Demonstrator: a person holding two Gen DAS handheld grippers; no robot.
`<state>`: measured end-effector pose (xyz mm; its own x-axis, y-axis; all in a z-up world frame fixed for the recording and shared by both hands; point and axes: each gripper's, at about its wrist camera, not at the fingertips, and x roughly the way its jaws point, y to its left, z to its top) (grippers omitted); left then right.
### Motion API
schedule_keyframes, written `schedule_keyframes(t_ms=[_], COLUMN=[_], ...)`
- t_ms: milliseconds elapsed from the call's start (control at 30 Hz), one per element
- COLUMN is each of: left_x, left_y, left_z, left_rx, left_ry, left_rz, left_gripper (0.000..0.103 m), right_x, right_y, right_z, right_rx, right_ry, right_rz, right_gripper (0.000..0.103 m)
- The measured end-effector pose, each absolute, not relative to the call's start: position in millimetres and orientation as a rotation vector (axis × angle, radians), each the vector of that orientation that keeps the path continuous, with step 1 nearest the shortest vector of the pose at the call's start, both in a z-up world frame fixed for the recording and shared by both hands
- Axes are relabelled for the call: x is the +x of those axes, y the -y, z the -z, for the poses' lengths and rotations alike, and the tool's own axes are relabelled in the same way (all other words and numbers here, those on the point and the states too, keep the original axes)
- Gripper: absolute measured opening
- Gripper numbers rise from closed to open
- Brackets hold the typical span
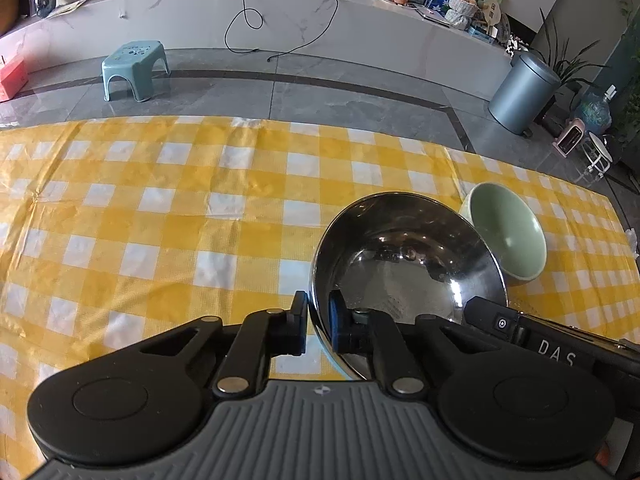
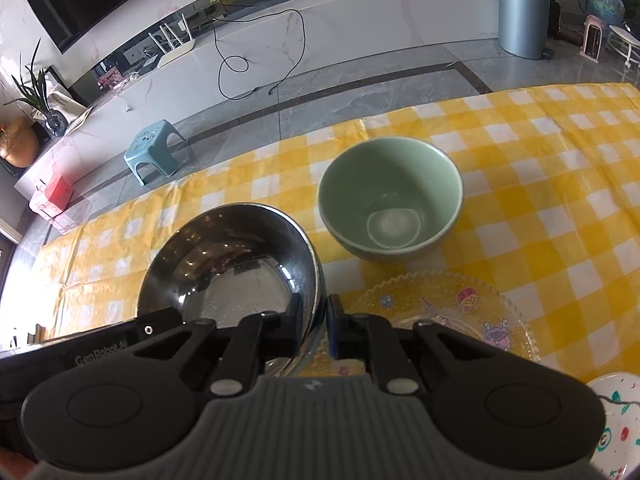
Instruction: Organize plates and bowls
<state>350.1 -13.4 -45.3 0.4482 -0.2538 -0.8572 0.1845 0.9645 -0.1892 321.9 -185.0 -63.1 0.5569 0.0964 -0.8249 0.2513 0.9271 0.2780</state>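
Note:
A steel bowl point(image 1: 404, 256) is held by both grippers over the yellow checked tablecloth point(image 1: 160, 216). My left gripper point(image 1: 319, 320) is shut on its left rim. My right gripper point(image 2: 318, 324) is shut on its right rim; the steel bowl point(image 2: 232, 264) fills the left of that view. A green ceramic bowl point(image 2: 390, 196) stands upright on the cloth just beyond, also showing in the left wrist view point(image 1: 508, 232). A clear glass plate with cartoon prints point(image 2: 452, 308) lies under the right gripper. A white patterned plate point(image 2: 616, 424) lies at the lower right.
Beyond the table's far edge point(image 1: 280, 120) is grey tile floor with a teal stool point(image 1: 134, 68), a grey bin point(image 1: 522, 92) and a long white ledge with a black cable point(image 1: 280, 20). A small heater point(image 2: 592, 40) stands on the floor.

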Motion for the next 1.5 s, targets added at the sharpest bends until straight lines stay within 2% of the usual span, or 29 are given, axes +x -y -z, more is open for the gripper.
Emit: schedule_keyframes(t_ms=[533,800,1133,1500], left_x=[267,206,145,116], left_y=[-19,-48,-87,-111], left_z=[-42,-67,-66,-32], left_rx=[-0.070,-0.047,-0.104,-0.160], left_ry=[-0.980,-1.008,-1.086,-1.204], left_rz=[0.206,0.152,0.123,0.087], left_gripper=[0.011,0.011,0.012,0.012], right_x=[245,185,117,91], right_y=[165,133,99,78], right_z=[-13,-35,-41,-17], right_rx=[0.408,0.407,0.349,0.297], right_ry=[-0.929,-0.951,-1.005,-1.106], right_rz=[-0.006,-0.096,-0.196,-0.215], right_gripper=[0.008,0.008,0.008,0.008])
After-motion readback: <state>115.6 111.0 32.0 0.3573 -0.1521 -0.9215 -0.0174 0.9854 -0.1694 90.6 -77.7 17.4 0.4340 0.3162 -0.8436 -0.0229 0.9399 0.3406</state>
